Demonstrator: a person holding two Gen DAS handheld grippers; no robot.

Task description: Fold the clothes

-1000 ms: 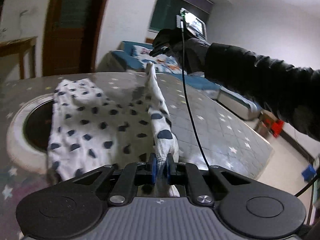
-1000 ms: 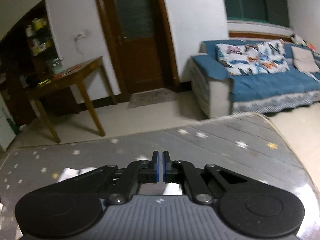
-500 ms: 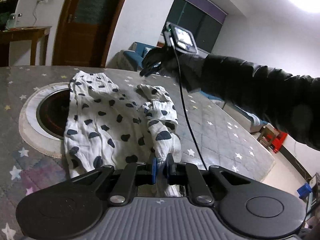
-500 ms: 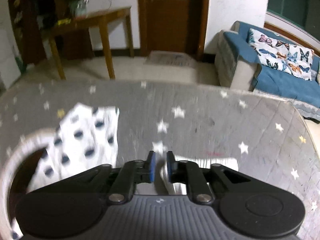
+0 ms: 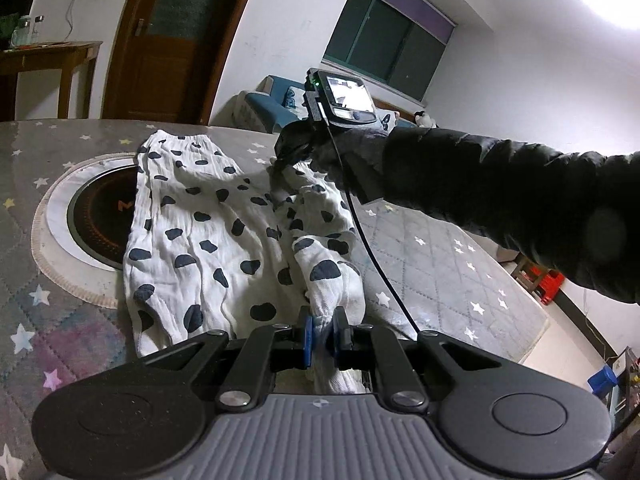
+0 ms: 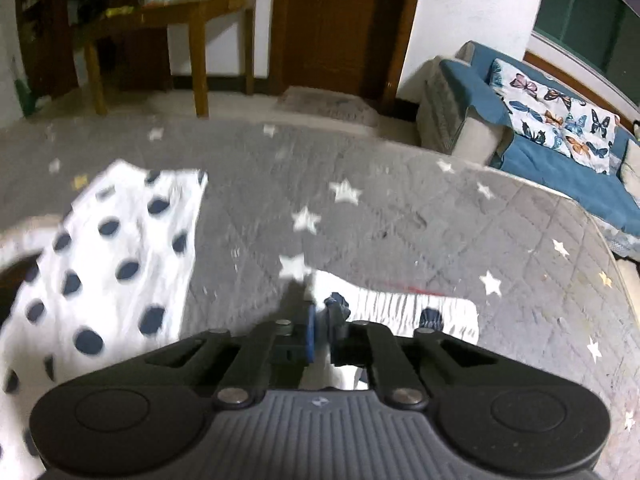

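A white garment with dark blue spots [image 5: 208,240] lies spread on the grey star-patterned table cover [image 5: 440,280]. My left gripper [image 5: 322,334] is shut on a bunched fold at the garment's near end. At its far end, a person's black sleeve [image 5: 500,184] carries my right gripper [image 5: 280,158] down onto the cloth. In the right wrist view, the right gripper [image 6: 322,330] sits low over the table cover [image 6: 400,220]. Its jaws stand a narrow gap apart, with crumpled cloth between them. The ribbed hem [image 6: 400,308] runs off to the right. The rest of the garment [image 6: 120,260] is blurred at the left.
A round cooktop [image 5: 100,216] set into the table lies partly under the garment's left side. A black cable [image 5: 372,248] hangs from the right gripper across the cloth. Beyond the table stand a blue sofa [image 6: 560,152], a wooden side table [image 6: 180,8] and a brown door [image 6: 332,20].
The strip of garment that was stretched taut between both grippers now lies slack over the rest. The right gripper has dropped to the table, and its jaw gap has widened slightly.
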